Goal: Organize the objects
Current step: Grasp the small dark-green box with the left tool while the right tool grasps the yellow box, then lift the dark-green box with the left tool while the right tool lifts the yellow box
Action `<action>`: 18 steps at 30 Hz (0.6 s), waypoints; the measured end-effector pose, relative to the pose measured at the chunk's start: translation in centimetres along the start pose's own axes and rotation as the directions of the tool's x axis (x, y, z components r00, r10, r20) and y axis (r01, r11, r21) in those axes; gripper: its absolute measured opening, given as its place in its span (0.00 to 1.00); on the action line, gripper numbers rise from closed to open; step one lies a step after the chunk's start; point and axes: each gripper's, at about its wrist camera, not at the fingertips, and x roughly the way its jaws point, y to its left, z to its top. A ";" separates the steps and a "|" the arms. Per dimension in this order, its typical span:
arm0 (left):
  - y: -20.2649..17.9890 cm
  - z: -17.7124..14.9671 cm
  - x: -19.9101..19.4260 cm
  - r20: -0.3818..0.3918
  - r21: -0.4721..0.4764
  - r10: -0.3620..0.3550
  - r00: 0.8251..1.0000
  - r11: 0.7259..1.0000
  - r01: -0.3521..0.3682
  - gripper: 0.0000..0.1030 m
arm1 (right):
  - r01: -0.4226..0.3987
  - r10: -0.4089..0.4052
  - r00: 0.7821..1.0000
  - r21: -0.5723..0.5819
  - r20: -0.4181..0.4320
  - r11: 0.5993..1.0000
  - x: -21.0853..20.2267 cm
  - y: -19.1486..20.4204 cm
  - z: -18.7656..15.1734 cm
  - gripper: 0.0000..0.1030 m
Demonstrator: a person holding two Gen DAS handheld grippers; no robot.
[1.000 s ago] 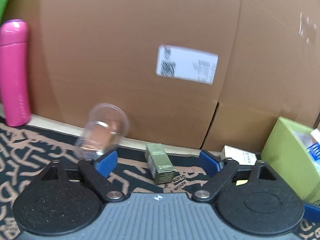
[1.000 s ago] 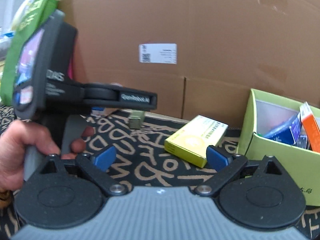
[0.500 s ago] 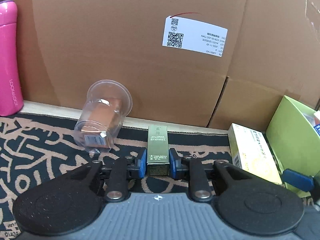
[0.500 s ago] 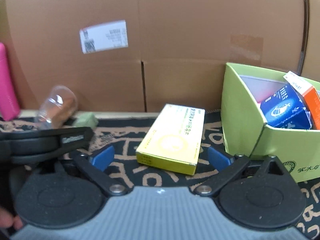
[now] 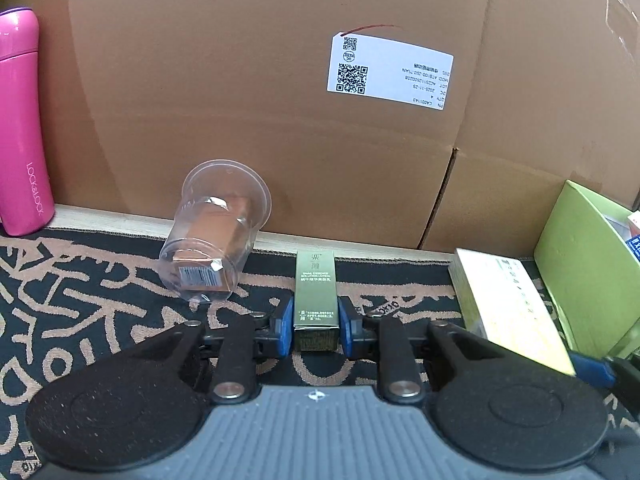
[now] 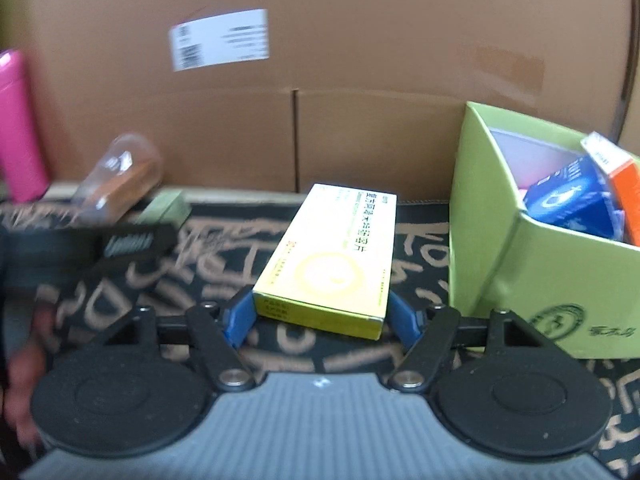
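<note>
Left of the green bin (image 6: 560,280), my left gripper (image 5: 316,326) had clamped the olive carton (image 5: 316,292); my right gripper (image 6: 320,320) straddled the yellow box (image 6: 332,264), pads apparently not touching. Both remained unbinned; a few boxes were inside.

Cardboard wall (image 5: 240,80) backs a black patterned mat (image 5: 80,300).

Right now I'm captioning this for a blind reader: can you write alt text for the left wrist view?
The left gripper is shut on a small olive lotion box lying on a black patterned mat. To its left a clear cup lies tipped with a brown box inside; a pink bottle stands far left, a yellow box and green bin sit right, cardboard behind.
</note>
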 end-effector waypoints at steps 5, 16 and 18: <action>0.1 -0.5 -0.9 -0.016 0.025 -0.033 0.999 0.999 0.034 0.23 | -0.136 0.136 0.991 -0.149 -0.008 0.979 -4.0 -0.4 -2.9 0.68; 0.7 -2.7 -5.0 -0.011 -0.012 -0.126 0.992 0.992 0.126 0.63 | -0.212 0.219 0.976 -0.209 0.013 0.955 -7.0 -1.7 -4.5 0.89; 0.4 -3.1 -4.9 0.038 0.003 -0.076 0.996 0.997 0.076 0.71 | -0.216 0.222 0.975 -0.195 0.008 0.957 -6.1 -1.5 -3.7 0.89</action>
